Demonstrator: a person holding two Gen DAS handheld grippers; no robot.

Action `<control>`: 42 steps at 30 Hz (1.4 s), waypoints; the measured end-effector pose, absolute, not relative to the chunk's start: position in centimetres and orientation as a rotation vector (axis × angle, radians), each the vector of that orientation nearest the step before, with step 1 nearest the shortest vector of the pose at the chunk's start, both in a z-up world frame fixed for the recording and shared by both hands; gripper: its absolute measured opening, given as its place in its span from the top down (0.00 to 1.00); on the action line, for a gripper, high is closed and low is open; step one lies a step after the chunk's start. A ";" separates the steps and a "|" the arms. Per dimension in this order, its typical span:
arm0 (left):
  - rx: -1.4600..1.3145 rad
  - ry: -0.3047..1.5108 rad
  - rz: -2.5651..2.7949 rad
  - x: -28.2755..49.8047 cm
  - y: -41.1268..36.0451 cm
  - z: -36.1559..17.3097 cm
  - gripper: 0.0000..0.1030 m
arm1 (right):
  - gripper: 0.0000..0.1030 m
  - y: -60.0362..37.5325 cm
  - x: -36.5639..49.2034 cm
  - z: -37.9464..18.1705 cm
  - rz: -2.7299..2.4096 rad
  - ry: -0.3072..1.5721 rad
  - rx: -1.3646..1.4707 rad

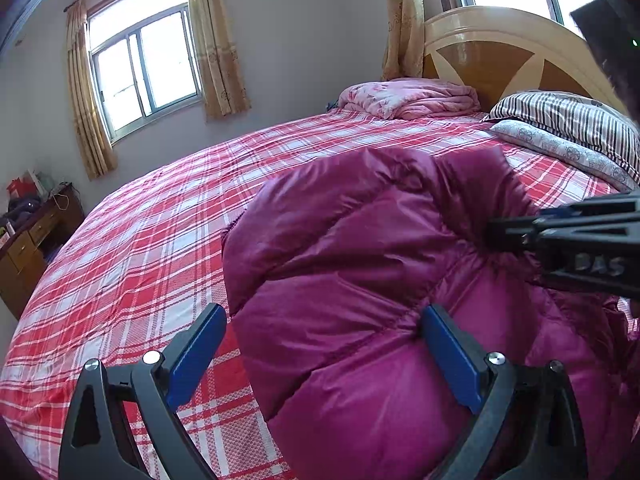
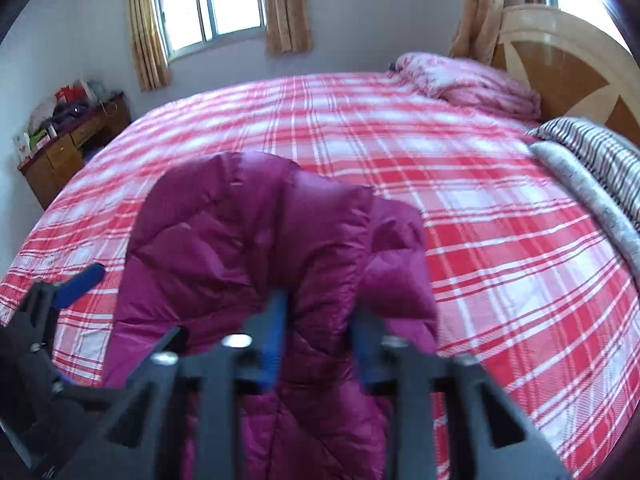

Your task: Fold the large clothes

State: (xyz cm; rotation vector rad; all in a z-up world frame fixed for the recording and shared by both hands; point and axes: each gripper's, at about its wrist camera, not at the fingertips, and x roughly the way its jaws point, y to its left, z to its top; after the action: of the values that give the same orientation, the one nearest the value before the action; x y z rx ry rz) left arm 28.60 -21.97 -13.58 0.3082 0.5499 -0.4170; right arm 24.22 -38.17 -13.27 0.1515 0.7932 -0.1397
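Note:
A magenta quilted down jacket [image 1: 352,264] lies bunched on the bed with its red plaid cover [image 1: 152,240]. My left gripper [image 1: 320,336] is open, its blue pads wide apart over the jacket's near left edge, holding nothing. My right gripper [image 2: 320,320] is shut on a fold of the jacket [image 2: 256,240] and lifts it off the bed [image 2: 500,240]. In the left wrist view the right gripper [image 1: 496,236] enters from the right and pinches the fabric. In the right wrist view the left gripper [image 2: 68,292] shows at the lower left.
A pink folded quilt [image 1: 408,98] and a striped pillow [image 1: 568,120] lie by the wooden headboard [image 1: 500,48]. A wooden desk [image 1: 28,240] with clutter stands against the left wall. Curtained windows [image 1: 144,68] are behind the bed.

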 end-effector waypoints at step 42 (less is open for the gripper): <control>0.245 0.679 -0.278 35.6 -24.7 -17.0 0.01 | 0.50 -41.1 23.5 -17.3 -0.195 0.715 0.223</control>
State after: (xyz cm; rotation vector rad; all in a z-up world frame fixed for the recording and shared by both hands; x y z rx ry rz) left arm 35.59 -24.66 -16.97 0.2454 0.6793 -0.2781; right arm 23.53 -41.12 -17.35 0.2226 0.7152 -0.1947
